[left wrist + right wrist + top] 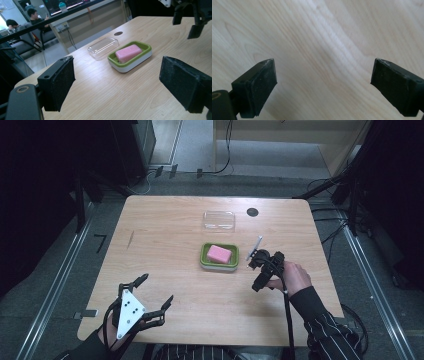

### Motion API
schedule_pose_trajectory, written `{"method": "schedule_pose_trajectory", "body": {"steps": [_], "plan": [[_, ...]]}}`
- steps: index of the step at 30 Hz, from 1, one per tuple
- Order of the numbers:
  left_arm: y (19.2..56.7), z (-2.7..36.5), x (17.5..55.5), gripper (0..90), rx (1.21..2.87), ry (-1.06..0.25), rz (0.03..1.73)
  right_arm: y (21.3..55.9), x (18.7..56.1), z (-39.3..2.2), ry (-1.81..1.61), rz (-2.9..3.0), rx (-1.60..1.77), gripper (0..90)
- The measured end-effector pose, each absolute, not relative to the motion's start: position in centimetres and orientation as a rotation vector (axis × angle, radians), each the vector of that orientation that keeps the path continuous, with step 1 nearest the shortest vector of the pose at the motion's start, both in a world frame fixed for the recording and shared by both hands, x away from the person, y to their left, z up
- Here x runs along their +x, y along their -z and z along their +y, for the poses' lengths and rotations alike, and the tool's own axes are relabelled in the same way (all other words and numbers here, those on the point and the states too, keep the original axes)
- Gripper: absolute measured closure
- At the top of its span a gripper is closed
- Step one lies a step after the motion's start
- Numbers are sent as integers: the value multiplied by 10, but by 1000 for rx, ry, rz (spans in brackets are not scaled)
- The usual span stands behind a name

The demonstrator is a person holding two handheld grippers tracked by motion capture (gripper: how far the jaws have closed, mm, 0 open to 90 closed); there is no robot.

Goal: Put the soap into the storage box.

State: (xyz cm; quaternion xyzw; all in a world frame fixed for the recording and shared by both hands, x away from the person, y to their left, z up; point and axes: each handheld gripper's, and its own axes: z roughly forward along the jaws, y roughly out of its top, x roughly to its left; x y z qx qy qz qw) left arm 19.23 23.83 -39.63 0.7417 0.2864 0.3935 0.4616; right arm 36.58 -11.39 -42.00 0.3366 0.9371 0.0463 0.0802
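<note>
The right hand-held gripper (254, 262) is held wide open and empty over the bench (165, 225), just right of the green soap dish (219, 263). The left hand-held gripper (156, 290) is likewise spread wide and empty, the pink soap (128, 52) lying well ahead of it.

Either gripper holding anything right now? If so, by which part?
Nothing is held. The left gripper is open over bare table, and the right gripper is open too, with only wood between its fingers. The pink soap lies untouched in its green dish.
</note>
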Motion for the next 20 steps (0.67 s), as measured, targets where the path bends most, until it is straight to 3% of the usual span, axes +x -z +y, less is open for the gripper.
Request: {"method": "schedule_pose_trajectory", "body": {"steps": [20], "plan": [[396,237,193,133,1826,-969,699,450,334,-136,-28,2827,1015,57]]}}
